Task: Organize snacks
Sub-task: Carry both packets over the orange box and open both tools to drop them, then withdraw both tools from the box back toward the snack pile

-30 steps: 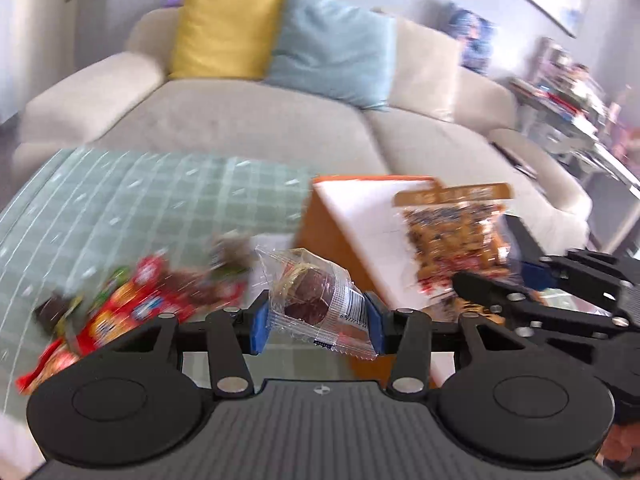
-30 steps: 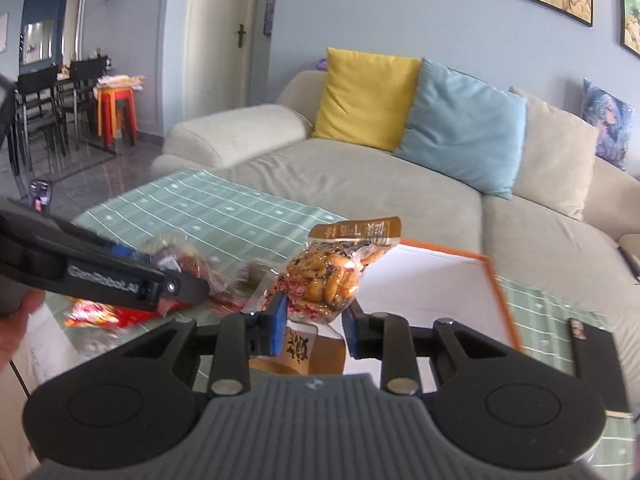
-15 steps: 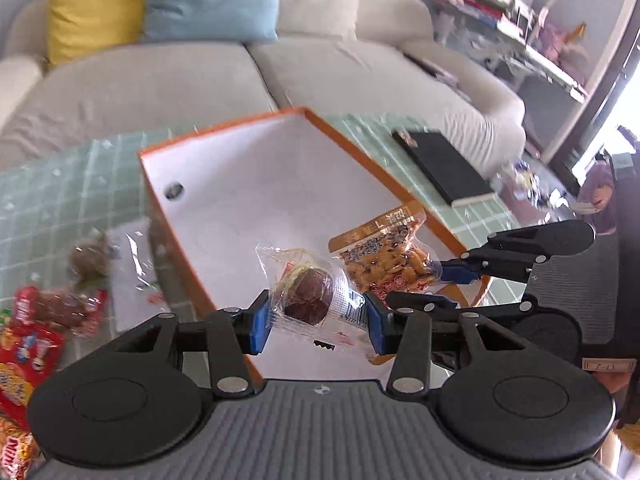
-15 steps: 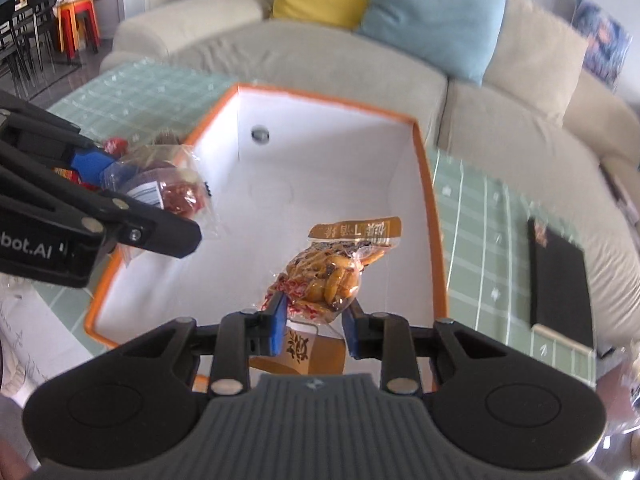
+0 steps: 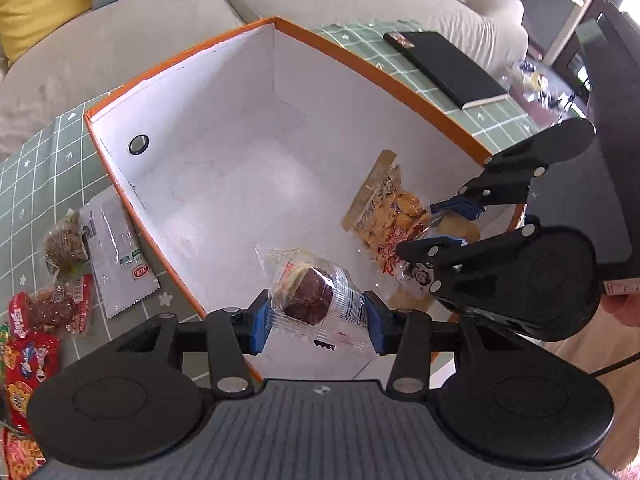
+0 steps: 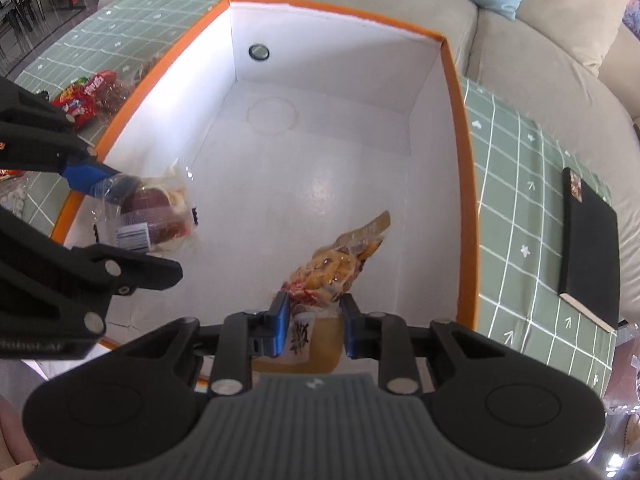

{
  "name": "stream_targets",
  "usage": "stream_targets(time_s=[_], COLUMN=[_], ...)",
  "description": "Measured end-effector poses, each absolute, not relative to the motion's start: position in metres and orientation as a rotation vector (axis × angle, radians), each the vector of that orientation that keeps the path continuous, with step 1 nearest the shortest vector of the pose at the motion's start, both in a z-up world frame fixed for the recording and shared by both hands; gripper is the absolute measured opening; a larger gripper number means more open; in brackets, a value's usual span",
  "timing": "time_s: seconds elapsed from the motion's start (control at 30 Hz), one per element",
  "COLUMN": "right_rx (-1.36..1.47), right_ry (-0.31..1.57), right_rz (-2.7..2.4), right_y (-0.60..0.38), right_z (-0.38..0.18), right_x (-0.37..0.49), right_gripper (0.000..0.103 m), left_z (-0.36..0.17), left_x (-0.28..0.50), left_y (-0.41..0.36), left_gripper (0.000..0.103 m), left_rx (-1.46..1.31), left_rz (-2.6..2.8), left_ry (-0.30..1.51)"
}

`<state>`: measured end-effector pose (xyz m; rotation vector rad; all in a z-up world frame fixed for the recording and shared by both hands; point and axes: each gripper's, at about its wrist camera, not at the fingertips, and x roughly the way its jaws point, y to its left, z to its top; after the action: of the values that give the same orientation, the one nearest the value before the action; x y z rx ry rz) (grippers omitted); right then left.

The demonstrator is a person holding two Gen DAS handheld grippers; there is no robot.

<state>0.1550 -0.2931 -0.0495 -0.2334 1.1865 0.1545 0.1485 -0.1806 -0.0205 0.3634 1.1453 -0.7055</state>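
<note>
L wrist view: left tool (image 5: 316,322) clamps a clear-wrapped dark snack (image 5: 310,294) over the orange box (image 5: 360,58); loose snacks (image 5: 48,312) on counter (image 5: 28,168) to its left.
R wrist view: right tool (image 6: 314,320), jaws closing, grips yellow chip bag (image 6: 340,264) inside box.

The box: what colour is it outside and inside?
The box is orange outside and white inside; the right wrist view shows it best.

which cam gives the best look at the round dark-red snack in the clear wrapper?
Left wrist. The round dark-red snack sits centred and face-on between the left gripper pads. The right wrist view shows it side-on at the frame's left, partly hidden by that gripper's finger.
</note>
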Motion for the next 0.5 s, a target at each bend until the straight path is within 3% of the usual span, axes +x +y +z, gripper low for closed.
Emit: stream_targets(time_s=[0.33,0.43,0.5], right_rx=[-0.246,-0.261,-0.267], right_ry=[1.218,1.211,1.203], right_rz=[0.128,0.116,0.112], right_y=[-0.293,-0.291,-0.291], right_z=[-0.054,-0.051,-0.048], right_x=[0.158,0.157,0.155], right_gripper=[0.023,0.026,0.034], left_z=[-0.023,-0.023,-0.024], left_x=[0.152,0.151,0.149], left_y=[-0.191,-0.194,-0.195], left_gripper=[0.057,0.065,0.067], left_rx=[0.425,0.443,0.459], left_rz=[-0.676,-0.679,-0.678], left_ry=[1.158,1.144,1.125])
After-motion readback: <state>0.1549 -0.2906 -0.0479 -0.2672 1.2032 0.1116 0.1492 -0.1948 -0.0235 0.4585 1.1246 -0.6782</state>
